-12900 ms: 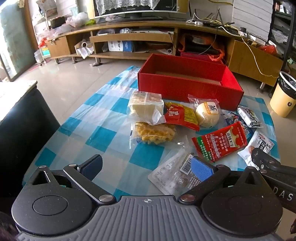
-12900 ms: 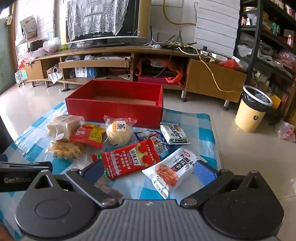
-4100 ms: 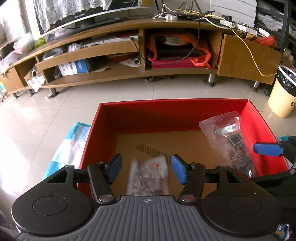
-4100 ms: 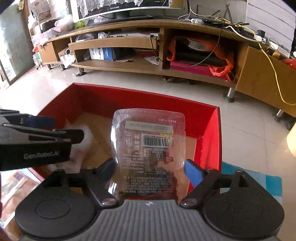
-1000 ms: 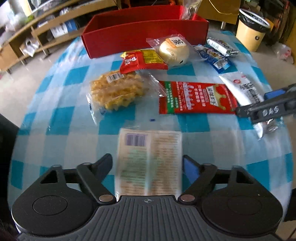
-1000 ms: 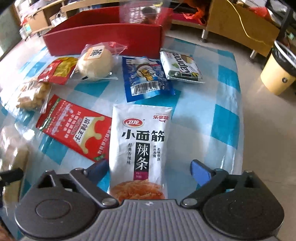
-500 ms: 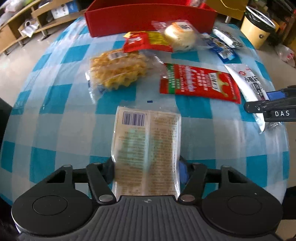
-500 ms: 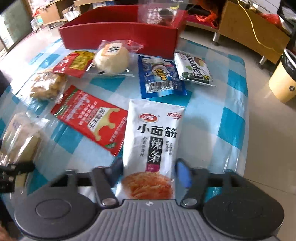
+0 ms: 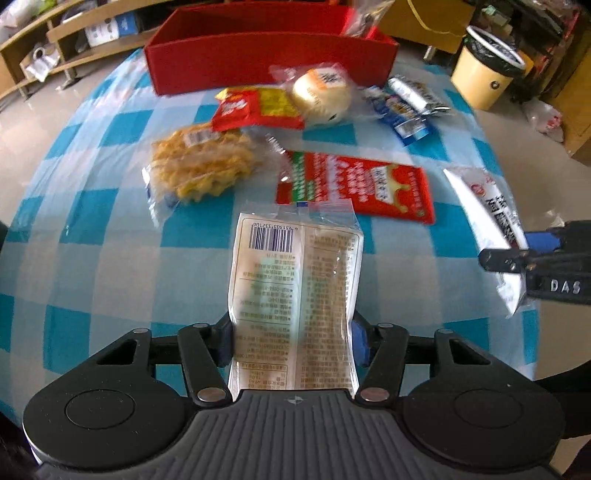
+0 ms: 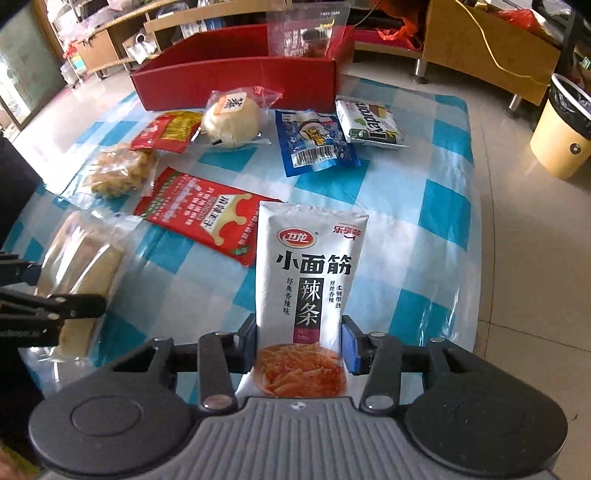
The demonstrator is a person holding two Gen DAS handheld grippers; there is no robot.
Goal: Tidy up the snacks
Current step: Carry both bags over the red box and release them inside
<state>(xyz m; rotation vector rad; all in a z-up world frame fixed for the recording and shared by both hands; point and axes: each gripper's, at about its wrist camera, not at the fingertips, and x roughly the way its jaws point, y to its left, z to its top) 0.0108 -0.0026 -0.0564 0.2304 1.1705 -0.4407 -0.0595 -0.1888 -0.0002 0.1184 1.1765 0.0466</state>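
Two tongs, both loaded. Left tongs (image 9: 291,341): clenched on cream bread packet (image 9: 295,291), barcode side up. Right tongs (image 10: 299,341): clenched on white spicy-strip pouch (image 10: 308,280). Both packets held above tabletop (image 10: 436,206).

Stowed: clear bag (image 10: 306,29) standing in red box (image 10: 236,79); rest of box interior hidden.

Left on checked cloth: six items — waffles (image 9: 201,162), red-yellow packet (image 9: 258,107), bun (image 9: 321,92), blue sachet (image 10: 314,140), green-white bar (image 10: 371,123), flat red packet (image 10: 207,214).

Judged under halfway.

Room: box at far edge; remaining snacks lie between; carry high. Right tabletop edge near.
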